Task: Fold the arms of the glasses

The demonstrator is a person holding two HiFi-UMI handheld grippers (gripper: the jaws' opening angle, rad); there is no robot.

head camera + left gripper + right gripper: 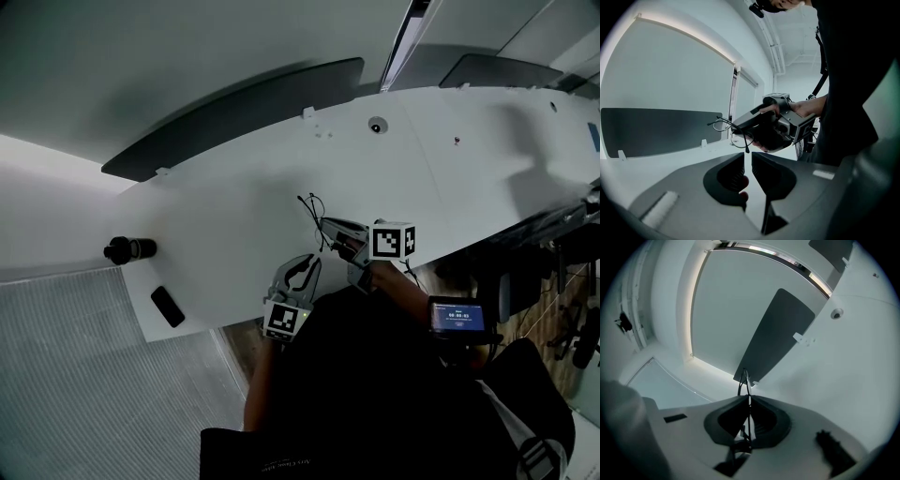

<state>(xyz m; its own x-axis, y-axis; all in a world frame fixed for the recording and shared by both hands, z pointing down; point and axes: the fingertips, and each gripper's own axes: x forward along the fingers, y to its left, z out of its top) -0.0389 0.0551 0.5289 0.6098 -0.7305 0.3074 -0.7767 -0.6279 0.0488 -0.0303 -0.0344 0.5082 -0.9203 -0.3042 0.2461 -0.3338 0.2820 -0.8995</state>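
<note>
There is one pair of thin black wire-framed glasses (312, 208), two grey grippers, two dark flat partition panels, one black cylinder, one black flat slab, one small round fitting and one small device with a lit screen, all on or around a single white curved table (234, 187).

Far left of both sets of fingers, the black cylinder (129, 249) lies on its side near the table's edge. The black slab (168, 306) lies just below it in the head view, well apart from the grippers. One dark panel (234, 112) runs along the far side of the table beyond the fingers. The other (497, 70) stands off to the right. The round fitting (377, 124) sits on the table between them.

The left gripper (302, 269) hovers over the table's near edge. Its fingers (733, 173) stand a narrow slit apart, with nothing between them. The glasses hang just ahead of these tips, untouched by them.

The right gripper (326, 225) is just right of the left one. Its fingers (726, 420) are pressed together on the glasses' wire. The frame (744, 380) juts out past its tips, clear of the tabletop. Nothing stands between the two grippers.

The screen device (457, 317) sits right of the right gripper, by the person's arm.
</note>
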